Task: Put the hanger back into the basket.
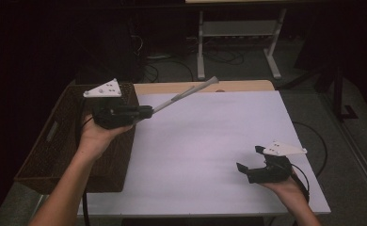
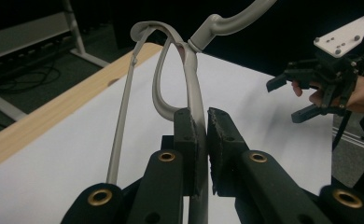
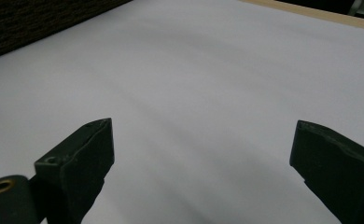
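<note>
2 claws are over the counter (image 1: pixel 210 141), whose top is white with a bare wooden strip along its far edge. The left claw (image 1: pixel 146 112) is clenched on a long grey tool (image 1: pixel 184 94) that looks like a potato masher or whisk, though I cannot tell which. It is held above the counter, at the left side near the far edge, just beside a dark woven basket (image 1: pixel 54 146) that sits at the counter's left end. The tool's long axis runs from the claw away from the person and to the right, rising toward its far tip. In the left gripper view the left claw (image 2: pixel 202 140) pinches 1 grey strand of the tool (image 2: pixel 189 84) between its pads, and the tool's loops curve up and away from the jaws. The right claw (image 1: pixel 251 159) hangs low over the near right part of the counter, released, jaws wide apart, holding nothing. In the right gripper view the right claw (image 3: pixel 201 163) shows bare white counter (image 3: pixel 194 70) between its jaws, and the basket (image 3: pixel 31 23) lies at the upper left.
</note>
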Demonstrator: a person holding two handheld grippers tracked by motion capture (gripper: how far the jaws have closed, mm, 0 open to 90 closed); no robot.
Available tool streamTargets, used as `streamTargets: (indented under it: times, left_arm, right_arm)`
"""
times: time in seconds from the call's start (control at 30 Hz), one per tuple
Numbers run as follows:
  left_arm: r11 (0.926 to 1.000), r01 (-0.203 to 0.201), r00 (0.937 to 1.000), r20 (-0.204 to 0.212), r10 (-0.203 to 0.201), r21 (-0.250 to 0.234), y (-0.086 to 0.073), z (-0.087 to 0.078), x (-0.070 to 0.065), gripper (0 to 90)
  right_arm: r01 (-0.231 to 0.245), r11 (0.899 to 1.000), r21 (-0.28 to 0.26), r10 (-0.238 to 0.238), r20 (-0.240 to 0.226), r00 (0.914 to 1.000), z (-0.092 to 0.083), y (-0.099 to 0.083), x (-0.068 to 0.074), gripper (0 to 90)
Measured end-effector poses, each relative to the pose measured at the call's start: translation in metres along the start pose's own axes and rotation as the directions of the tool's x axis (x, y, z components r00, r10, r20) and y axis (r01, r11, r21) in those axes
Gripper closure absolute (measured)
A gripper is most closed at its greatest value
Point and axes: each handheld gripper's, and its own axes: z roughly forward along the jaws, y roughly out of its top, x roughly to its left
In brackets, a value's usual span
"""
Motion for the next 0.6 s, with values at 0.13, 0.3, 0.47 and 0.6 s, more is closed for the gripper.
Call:
streamTargets:
  times: [0.13,0.3,0.47,0.6]
  left_arm:
    - [0.9998,0.015,0.9994,-0.029,-0.016,-0.015,-0.003,-0.019,0.007,83.3]
    - [0.9989,0.035,0.9958,-0.084,-0.038,-0.03,-0.012,-0.046,0.017,83.3]
    - [0.9977,0.052,0.9897,-0.131,-0.058,-0.043,-0.022,-0.075,0.025,83.3]
    - [0.9969,0.064,0.9842,-0.163,-0.07,-0.046,-0.032,-0.094,0.03,83.3]
  right_arm:
    - [-0.01,1.0,0.0,0.01,0.004,0.9999,0.0,0.0,0.0,5.9]
    - [-0.007,1.0,0.0,0.007,0.004,1.0,0.001,-0.001,0.0,6.0]
    - [-0.009,1.0,0.004,0.009,0.005,0.9999,0.001,0.0,0.0,6.0]
    - [-0.005,1.0,0.006,0.005,0.005,1.0,0.003,-0.001,0.001,6.0]
